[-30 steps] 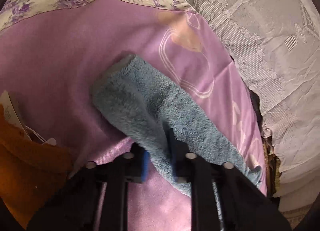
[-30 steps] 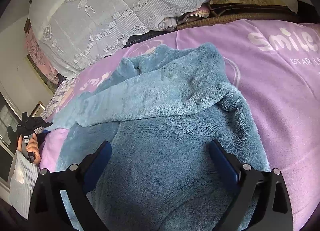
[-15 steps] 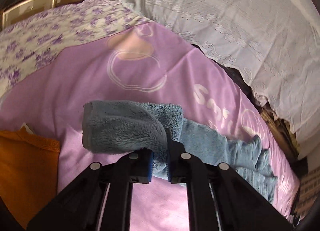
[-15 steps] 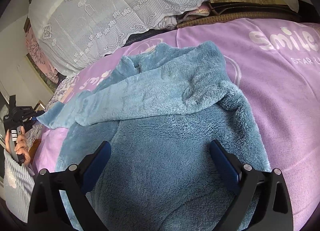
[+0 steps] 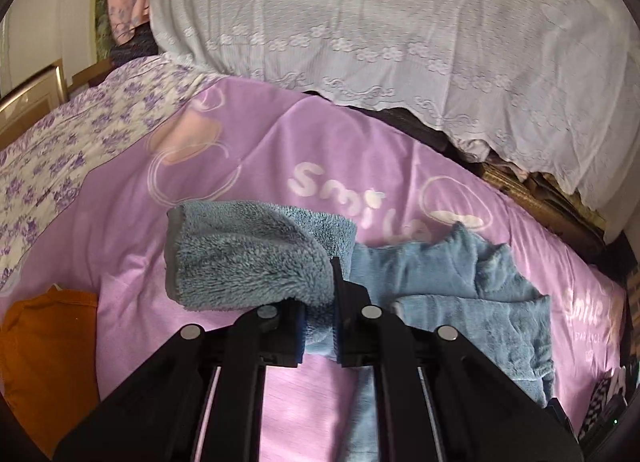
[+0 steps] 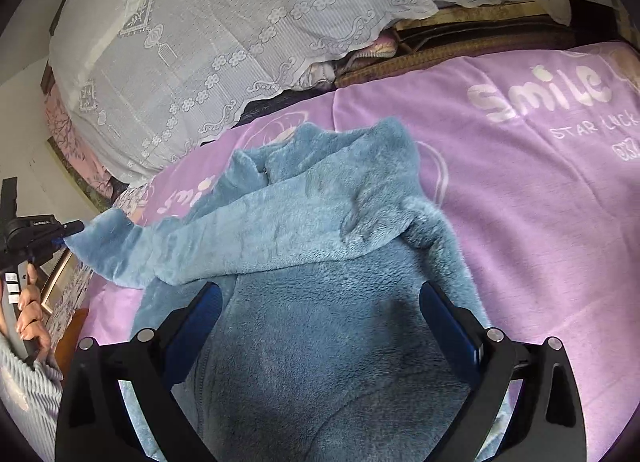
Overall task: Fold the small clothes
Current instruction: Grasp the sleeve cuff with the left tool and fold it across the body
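orange cloth (image 5: 44, 346) — left view only | sleeve (image 5: 248, 258) pinched

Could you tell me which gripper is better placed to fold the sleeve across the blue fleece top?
Left. The left gripper is shut on the sleeve; the right gripper hangs open over the top's body.

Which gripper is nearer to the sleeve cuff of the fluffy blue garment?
Left. The left gripper is clamped on the sleeve cuff; the right gripper is open over the garment's body, away from it.
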`<state>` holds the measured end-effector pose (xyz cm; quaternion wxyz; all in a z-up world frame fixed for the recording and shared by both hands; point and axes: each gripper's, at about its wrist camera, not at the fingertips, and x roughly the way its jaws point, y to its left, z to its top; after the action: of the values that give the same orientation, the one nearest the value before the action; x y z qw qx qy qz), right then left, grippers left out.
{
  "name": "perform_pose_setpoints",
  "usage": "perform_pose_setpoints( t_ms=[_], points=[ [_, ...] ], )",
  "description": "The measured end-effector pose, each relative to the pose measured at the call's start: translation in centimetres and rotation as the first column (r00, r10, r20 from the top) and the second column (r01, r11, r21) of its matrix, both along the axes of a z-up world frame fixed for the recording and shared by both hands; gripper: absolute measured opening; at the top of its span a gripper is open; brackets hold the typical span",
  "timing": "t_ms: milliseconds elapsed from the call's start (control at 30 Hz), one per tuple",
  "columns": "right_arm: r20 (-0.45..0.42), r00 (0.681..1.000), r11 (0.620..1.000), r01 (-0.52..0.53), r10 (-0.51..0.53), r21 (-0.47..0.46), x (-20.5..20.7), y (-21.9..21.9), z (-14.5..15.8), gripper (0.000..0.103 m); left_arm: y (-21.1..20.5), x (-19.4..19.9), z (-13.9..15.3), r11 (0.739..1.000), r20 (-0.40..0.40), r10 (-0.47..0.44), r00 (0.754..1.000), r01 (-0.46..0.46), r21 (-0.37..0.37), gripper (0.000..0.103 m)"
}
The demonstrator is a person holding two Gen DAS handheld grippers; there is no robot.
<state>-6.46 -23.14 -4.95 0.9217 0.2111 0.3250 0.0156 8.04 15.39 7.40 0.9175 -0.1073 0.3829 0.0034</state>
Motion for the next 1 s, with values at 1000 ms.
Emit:
perform_pose_setpoints(
  t_ms=[1000],
  points=[
    [0.055,0.989,0.965,0.121,-0.138,0.231,-2.5,-5.6,1.8,0.099,-22.4,-0.1,0.3,0.955,-0.016,-0.277,0.961,0.277,0.105,0.009]
  ],
)
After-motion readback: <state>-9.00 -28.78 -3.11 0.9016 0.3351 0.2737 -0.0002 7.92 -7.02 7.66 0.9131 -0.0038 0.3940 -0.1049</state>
